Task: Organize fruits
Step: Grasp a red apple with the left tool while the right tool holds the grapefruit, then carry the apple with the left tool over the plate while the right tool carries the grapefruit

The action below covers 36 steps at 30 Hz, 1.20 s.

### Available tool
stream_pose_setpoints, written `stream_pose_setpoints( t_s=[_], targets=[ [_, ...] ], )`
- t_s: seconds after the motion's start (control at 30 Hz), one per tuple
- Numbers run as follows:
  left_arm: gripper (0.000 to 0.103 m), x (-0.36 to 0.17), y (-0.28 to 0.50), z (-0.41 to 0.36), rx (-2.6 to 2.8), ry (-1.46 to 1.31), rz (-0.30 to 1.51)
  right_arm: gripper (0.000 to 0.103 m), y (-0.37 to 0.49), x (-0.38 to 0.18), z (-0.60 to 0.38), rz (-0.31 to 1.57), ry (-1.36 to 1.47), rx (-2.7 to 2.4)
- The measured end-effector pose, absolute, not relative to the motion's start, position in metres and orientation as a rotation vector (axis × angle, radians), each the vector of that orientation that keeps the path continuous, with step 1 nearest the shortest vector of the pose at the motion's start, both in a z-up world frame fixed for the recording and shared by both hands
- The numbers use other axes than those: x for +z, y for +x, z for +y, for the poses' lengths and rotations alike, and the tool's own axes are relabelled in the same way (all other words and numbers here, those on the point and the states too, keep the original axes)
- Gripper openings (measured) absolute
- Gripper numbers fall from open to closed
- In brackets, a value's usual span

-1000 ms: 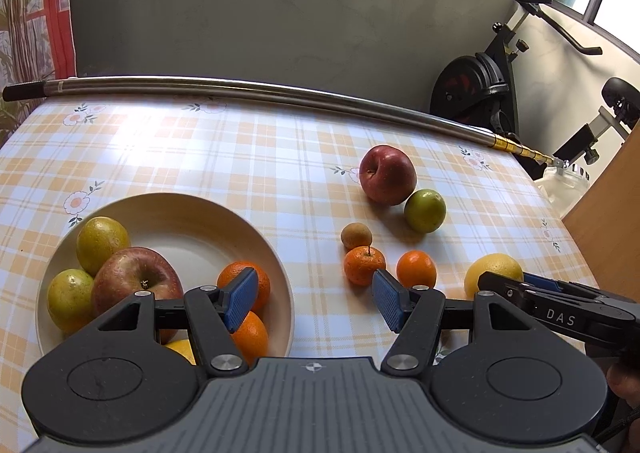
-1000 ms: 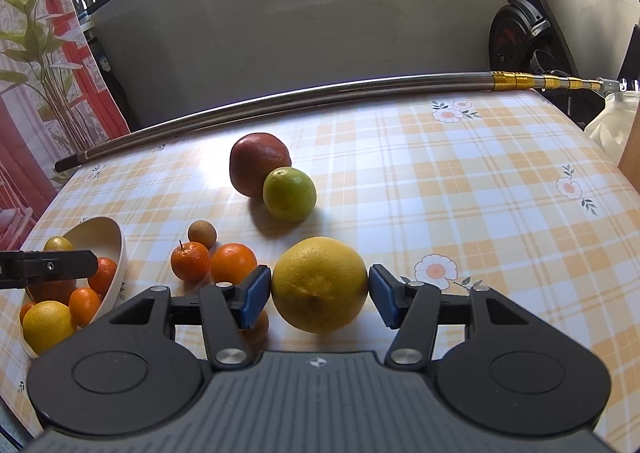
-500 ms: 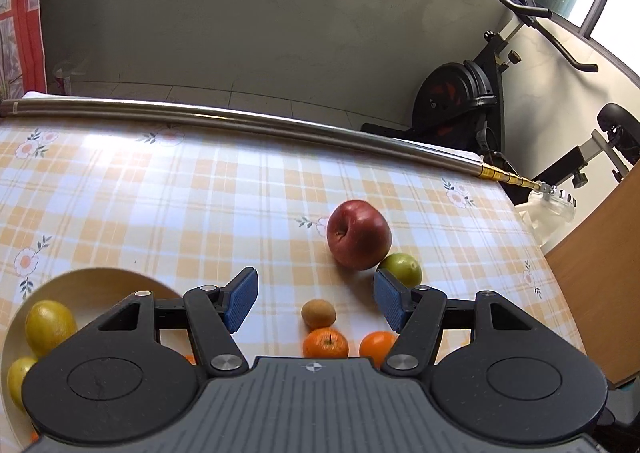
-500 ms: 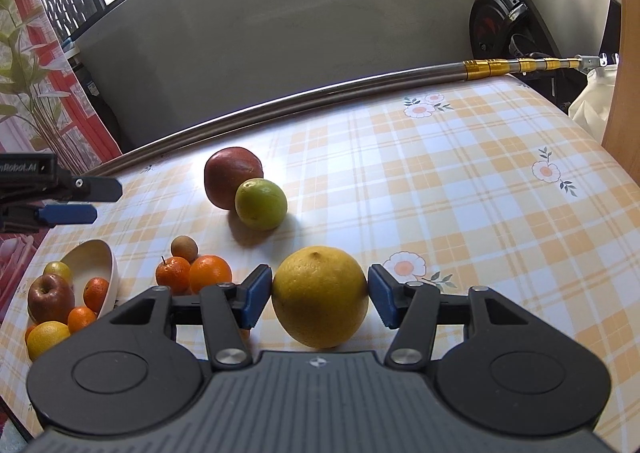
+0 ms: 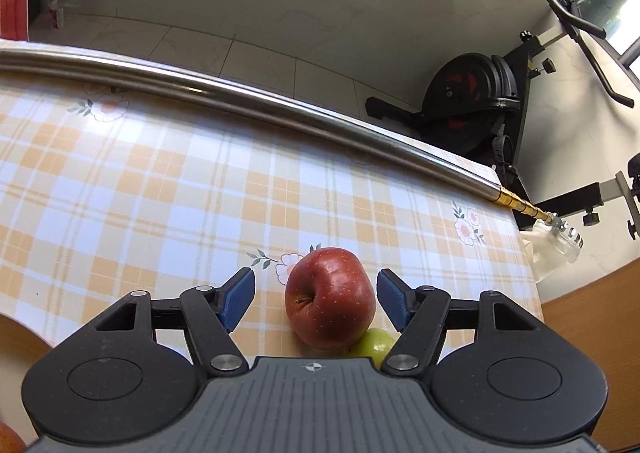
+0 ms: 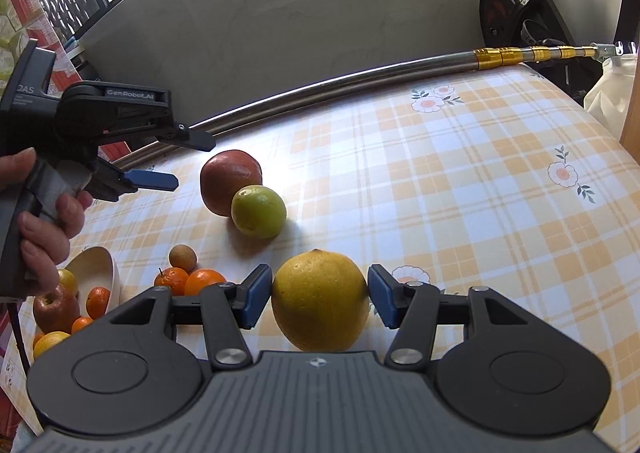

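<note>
Left gripper [image 5: 316, 295] jaws just widened, bracketing red apple [image 5: 330, 296] untouched, green lime [image 5: 376, 342] jammed against it; right gripper [image 6: 320, 295] apart around yellow lemon [image 6: 320, 299].

We swung the left gripper [image 5: 316, 299] off the bowl [image 6: 105, 273] over to the red apple [image 5: 330, 297], now low centre in the left wrist view. Its jaws just opened wider, apple between, no contact. In the right wrist view it entered upper left.

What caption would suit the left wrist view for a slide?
Left gripper open around a red apple on the checked tablecloth, pads not touching; a green fruit sits just behind the apple.
</note>
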State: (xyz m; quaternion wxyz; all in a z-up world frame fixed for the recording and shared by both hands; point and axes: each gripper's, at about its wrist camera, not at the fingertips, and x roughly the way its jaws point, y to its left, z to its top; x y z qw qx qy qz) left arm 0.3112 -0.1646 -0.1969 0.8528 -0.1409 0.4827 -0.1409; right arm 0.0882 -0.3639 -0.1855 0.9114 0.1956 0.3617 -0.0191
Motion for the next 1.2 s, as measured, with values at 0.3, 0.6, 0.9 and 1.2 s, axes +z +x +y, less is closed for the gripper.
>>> stream_pose_setpoints(
  t_s=[0.3, 0.6, 0.9, 1.2],
  targets=[
    [0.073, -0.233, 0.324, -0.171, -0.305, -0.404, 1.075, 0.056, 0.088, -0.186, -0.367, 0.739, 0.424, -0.031],
    [0.069, -0.24, 0.326, -0.186, -0.319, -0.374, 1.051, 0.056, 0.087, -0.187, -0.367, 0.73, 0.432, -0.029],
    [0.064, -0.241, 0.324, -0.181, -0.349, -0.355, 1.051, 0.056, 0.084, -0.188, -0.369, 0.723, 0.454, -0.028],
    [0.064, -0.23, 0.311, -0.171, -0.375, -0.297, 1.025, 0.059, 0.083, -0.193, -0.371, 0.734, 0.49, -0.031]
  ],
)
